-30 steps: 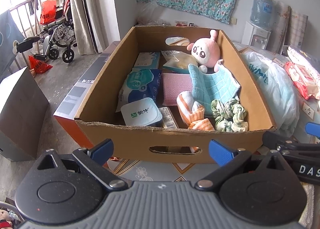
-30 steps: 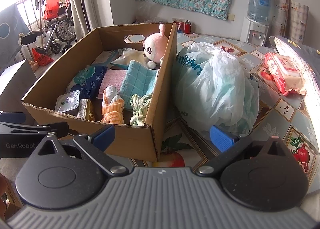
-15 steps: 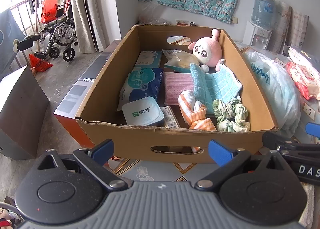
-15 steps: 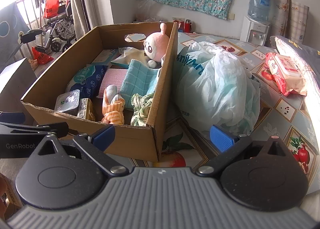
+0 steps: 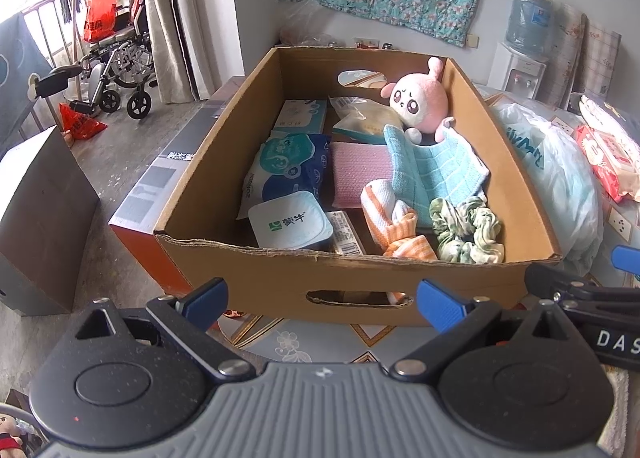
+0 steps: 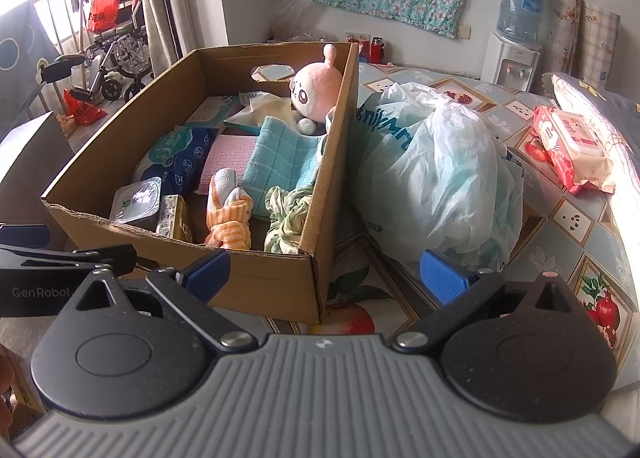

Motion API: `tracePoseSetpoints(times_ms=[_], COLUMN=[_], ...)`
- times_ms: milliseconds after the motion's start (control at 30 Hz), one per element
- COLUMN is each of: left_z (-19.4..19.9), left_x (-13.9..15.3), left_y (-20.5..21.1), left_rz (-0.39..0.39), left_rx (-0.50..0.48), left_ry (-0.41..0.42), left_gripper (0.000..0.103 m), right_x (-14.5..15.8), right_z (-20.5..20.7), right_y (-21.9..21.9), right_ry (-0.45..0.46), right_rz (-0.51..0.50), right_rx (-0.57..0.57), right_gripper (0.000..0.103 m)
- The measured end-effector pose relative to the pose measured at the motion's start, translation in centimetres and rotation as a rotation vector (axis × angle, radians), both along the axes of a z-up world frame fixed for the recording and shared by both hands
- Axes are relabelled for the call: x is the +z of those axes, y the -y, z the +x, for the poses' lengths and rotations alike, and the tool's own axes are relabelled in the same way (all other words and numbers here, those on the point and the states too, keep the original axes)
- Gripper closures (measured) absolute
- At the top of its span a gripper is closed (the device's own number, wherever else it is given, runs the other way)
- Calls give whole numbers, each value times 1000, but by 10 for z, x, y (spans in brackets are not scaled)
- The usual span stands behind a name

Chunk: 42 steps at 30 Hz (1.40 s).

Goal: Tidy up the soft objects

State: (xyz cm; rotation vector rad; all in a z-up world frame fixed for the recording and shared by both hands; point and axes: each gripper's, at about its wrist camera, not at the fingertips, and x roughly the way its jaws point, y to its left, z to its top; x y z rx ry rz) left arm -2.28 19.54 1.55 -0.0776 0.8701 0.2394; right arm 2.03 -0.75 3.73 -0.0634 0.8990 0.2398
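A cardboard box on the patterned table holds soft things: a pink plush toy at the back, a light blue cloth, a pink cloth, an orange-striped cloth and a green-white scrunchie. Packets and a yoghurt tub lie beside them. My left gripper hangs open just before the box's near wall. My right gripper is open too, at the box's near right corner. Both hold nothing.
A bulging pale plastic bag lies right of the box, with a red wipes pack beyond it. On the floor to the left stand a grey box, an orange-sided carton and a wheelchair. A water dispenser stands by the back wall.
Both grippers have drifted very slightly; the box appears a touch nearer in both views. Both stay open and empty, and nothing in the box has moved.
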Motion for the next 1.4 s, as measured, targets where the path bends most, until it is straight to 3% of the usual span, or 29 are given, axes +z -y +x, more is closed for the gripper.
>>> tracePoseSetpoints(times_ms=[1400], left_z=[0], left_x=[-3], left_y=[-4], left_rz=[-11], left_rx=[15], left_ry=[-18], left_gripper=[3], right_x=[-7], right_z=[5], right_y=[-6], right_ry=[-25], right_rz=[-13], right_rx=[12], right_gripper=[1])
